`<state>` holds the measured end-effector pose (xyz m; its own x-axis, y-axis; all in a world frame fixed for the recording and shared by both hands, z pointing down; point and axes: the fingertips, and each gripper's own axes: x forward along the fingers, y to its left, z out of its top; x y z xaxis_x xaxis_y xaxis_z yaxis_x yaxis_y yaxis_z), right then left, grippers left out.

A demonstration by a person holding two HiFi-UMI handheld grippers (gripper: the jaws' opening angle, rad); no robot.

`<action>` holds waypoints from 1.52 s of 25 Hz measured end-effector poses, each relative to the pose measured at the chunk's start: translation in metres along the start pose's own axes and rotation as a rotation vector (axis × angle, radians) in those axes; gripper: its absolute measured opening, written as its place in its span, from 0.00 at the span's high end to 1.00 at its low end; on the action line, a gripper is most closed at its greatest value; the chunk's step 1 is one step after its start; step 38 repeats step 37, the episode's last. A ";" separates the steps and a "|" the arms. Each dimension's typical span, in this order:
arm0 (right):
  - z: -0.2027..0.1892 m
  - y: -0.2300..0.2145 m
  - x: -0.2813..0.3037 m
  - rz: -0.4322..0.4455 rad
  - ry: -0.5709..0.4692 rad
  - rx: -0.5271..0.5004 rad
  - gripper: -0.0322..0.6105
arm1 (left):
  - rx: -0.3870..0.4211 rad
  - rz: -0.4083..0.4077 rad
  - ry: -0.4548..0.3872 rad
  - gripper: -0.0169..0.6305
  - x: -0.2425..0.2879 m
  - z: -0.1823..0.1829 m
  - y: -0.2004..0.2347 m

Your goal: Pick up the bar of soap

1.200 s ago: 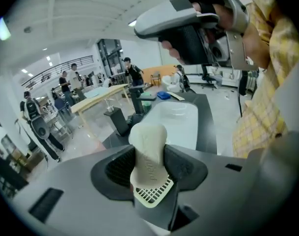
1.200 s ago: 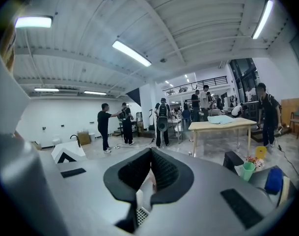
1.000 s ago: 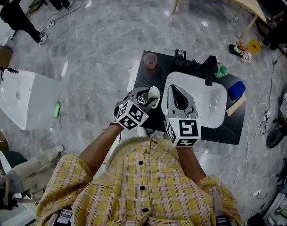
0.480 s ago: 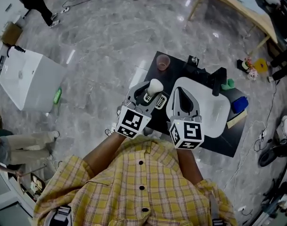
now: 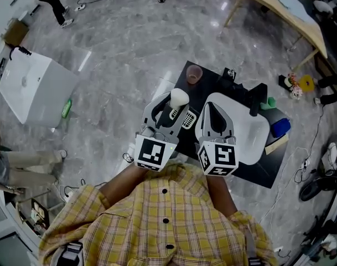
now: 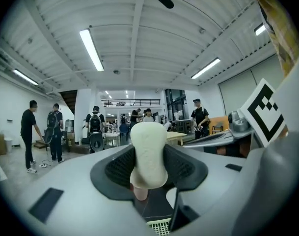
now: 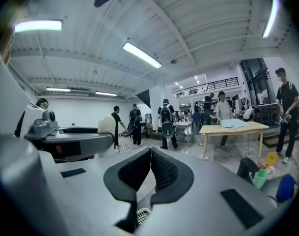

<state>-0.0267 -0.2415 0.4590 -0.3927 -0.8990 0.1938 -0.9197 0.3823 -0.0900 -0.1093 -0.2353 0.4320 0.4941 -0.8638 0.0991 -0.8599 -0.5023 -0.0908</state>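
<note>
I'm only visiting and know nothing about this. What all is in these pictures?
bar of soap: one, cream-white, clamped in the left tongs
table: one, black, before the person
tray: one, white, on the table
cup: one, pink, table's far left corner
slotted dish: one, white, left of the tray
blue object: one, blue, table's right edge
box: one, white, floor at left
bottle: one, green, beside the box
wooden table: one, tan, far right
bystanders: several, mostly dark clothes, background
left tongs: one, grey, shut on the soap
right tongs: one, grey, shut and empty, over the tray
</note>
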 end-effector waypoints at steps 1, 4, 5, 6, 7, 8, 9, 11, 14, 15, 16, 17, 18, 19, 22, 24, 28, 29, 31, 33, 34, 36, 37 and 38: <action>0.000 0.000 0.001 0.002 -0.002 -0.001 0.92 | -0.009 0.015 -0.016 0.68 -0.002 0.003 0.000; 0.001 0.002 0.001 0.008 -0.009 -0.005 0.92 | -0.042 0.045 -0.111 0.68 -0.007 0.016 0.001; 0.002 0.003 0.001 0.010 -0.012 -0.006 0.92 | -0.052 0.051 -0.139 0.68 -0.008 0.020 0.001; 0.003 0.004 0.000 0.012 -0.016 -0.008 0.92 | -0.056 0.054 -0.151 0.68 -0.009 0.021 0.000; 0.003 0.004 0.000 0.014 -0.019 -0.009 0.92 | -0.057 0.056 -0.152 0.68 -0.010 0.021 0.000; 0.004 0.005 0.000 0.016 -0.023 -0.012 0.92 | -0.056 0.057 -0.150 0.68 -0.010 0.021 0.000; 0.004 0.006 0.000 0.017 -0.027 -0.017 0.92 | -0.057 0.057 -0.149 0.68 -0.010 0.020 0.000; 0.005 0.008 0.001 0.020 -0.032 -0.027 0.92 | -0.065 0.058 -0.146 0.68 -0.009 0.019 0.001; 0.009 0.013 0.001 0.027 -0.036 -0.038 0.92 | -0.061 0.056 -0.113 0.68 -0.011 0.015 0.004; 0.010 0.014 0.001 0.028 -0.039 -0.039 0.92 | -0.061 0.055 -0.106 0.68 -0.012 0.014 0.005; 0.011 0.015 0.000 0.028 -0.041 -0.041 0.92 | -0.066 0.058 -0.114 0.68 -0.012 0.016 0.006; 0.011 0.015 0.000 0.027 -0.043 -0.043 0.92 | -0.073 0.061 -0.130 0.68 -0.012 0.017 0.008; 0.011 0.015 0.000 0.026 -0.045 -0.043 0.92 | -0.079 0.064 -0.141 0.68 -0.012 0.018 0.008; 0.011 0.015 0.000 0.025 -0.046 -0.044 0.92 | -0.082 0.065 -0.146 0.68 -0.012 0.018 0.008; 0.011 0.015 -0.002 0.022 -0.051 -0.048 0.92 | -0.085 0.065 -0.149 0.68 -0.014 0.018 0.008; 0.013 0.017 -0.003 0.020 -0.055 -0.051 0.92 | -0.084 0.064 -0.154 0.68 -0.015 0.020 0.009; 0.014 0.017 -0.003 0.014 -0.057 -0.051 0.92 | -0.083 0.061 -0.155 0.68 -0.015 0.019 0.010; 0.014 0.017 -0.003 0.014 -0.058 -0.052 0.92 | -0.084 0.061 -0.155 0.68 -0.015 0.019 0.010; 0.015 0.018 -0.005 0.014 -0.060 -0.053 0.92 | -0.086 0.059 -0.145 0.68 -0.016 0.019 0.010; 0.016 0.018 -0.006 0.012 -0.063 -0.053 0.92 | -0.082 0.056 -0.126 0.68 -0.017 0.017 0.009; 0.017 0.018 -0.007 0.011 -0.063 -0.053 0.92 | -0.084 0.057 -0.131 0.68 -0.017 0.018 0.009; 0.017 0.017 -0.008 0.009 -0.065 -0.052 0.92 | -0.090 0.061 -0.155 0.68 -0.016 0.021 0.009; 0.018 0.016 -0.008 0.008 -0.066 -0.052 0.92 | -0.092 0.063 -0.166 0.68 -0.016 0.023 0.009; 0.018 0.016 -0.008 0.008 -0.066 -0.052 0.92 | -0.092 0.063 -0.166 0.68 -0.016 0.023 0.009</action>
